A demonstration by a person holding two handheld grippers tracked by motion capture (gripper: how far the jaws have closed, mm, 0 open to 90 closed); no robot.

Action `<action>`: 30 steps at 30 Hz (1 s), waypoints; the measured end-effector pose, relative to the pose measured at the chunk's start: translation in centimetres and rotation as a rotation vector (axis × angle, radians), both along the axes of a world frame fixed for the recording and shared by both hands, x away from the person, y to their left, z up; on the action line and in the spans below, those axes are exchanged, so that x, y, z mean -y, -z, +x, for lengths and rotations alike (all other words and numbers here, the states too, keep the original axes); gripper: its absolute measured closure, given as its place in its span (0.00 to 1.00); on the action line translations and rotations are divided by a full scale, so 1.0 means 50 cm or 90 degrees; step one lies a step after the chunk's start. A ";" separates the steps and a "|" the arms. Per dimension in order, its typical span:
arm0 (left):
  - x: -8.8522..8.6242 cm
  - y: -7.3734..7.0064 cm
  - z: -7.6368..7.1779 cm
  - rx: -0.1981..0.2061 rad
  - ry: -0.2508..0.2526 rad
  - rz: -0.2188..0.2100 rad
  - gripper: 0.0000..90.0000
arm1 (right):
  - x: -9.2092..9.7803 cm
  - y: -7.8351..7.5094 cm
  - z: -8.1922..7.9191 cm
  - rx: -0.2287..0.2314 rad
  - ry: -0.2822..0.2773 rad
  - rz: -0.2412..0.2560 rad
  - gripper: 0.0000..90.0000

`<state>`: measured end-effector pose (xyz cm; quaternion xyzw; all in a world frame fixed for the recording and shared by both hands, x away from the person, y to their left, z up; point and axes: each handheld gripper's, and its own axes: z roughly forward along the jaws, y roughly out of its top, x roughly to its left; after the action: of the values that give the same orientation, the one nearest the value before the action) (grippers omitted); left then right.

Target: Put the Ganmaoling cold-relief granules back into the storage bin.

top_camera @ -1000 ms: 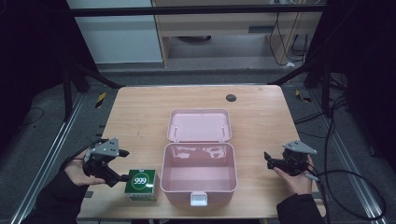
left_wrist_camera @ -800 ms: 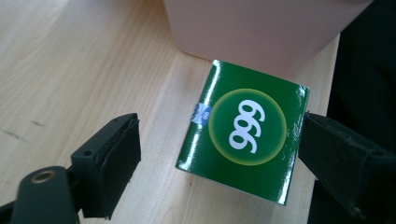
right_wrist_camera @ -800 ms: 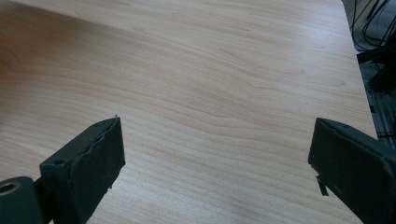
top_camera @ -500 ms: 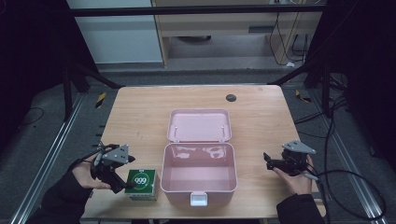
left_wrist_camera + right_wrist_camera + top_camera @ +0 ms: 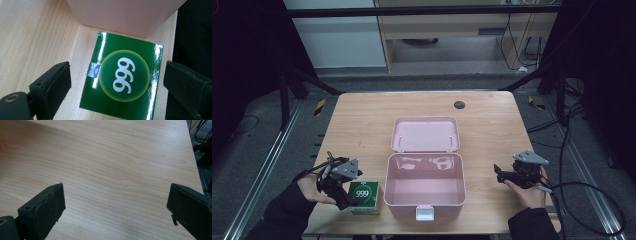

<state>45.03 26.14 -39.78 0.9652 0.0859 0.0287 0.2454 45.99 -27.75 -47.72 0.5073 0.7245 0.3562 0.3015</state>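
I'm holding my left claw [image 5: 116,82] spread over the green box [image 5: 122,78].

The box is lying flat on the tabletop [image 5: 362,125], near its front edge and just beside the open pink case [image 5: 425,185], on the case's left. The left claw's jaws are standing wide on either side of the box, not touching it. I'm keeping my right claw [image 5: 115,207] spread as well, gripping nothing, above bare wood to the right of the case.
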 end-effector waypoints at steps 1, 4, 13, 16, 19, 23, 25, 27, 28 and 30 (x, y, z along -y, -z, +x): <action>0.002 0.001 0.000 0.000 0.000 0.001 0.07 | 0.000 -0.001 0.000 0.000 0.000 0.002 0.02; 0.006 0.006 0.000 0.001 0.006 0.000 0.07 | 0.000 -0.001 -0.001 -0.002 0.001 0.002 0.02; 0.015 0.021 0.002 -0.005 0.015 0.002 0.06 | -0.001 0.001 0.000 -0.004 -0.001 -0.004 0.02; 0.017 0.027 0.002 -0.009 0.019 0.010 0.06 | -0.002 0.001 0.000 -0.009 -0.002 -0.004 0.02; 0.019 0.033 0.001 -0.014 0.025 0.017 0.06 | -0.002 0.002 0.001 -0.014 -0.003 -0.006 0.01; 0.022 0.042 0.000 -0.018 0.030 0.018 0.06 | -0.004 0.005 0.002 -0.021 -0.007 -0.009 0.01; 0.022 0.047 0.000 -0.020 0.030 0.019 0.05 | -0.005 0.005 0.003 -0.024 -0.008 -0.011 0.01; 0.022 0.051 0.001 -0.021 0.031 0.022 0.05 | -0.005 0.006 0.003 -0.024 -0.009 -0.013 0.01; 0.022 0.053 0.001 -0.021 0.030 0.025 0.05 | -0.005 0.006 0.003 -0.025 -0.009 -0.012 0.01; 0.022 0.057 0.002 -0.022 0.033 0.028 0.05 | -0.005 0.005 0.003 -0.026 -0.008 -0.011 0.01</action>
<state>45.11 25.04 -42.63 0.9726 0.0644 0.0076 0.2233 46.14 -27.52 -47.99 0.5074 0.7366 0.3411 0.2891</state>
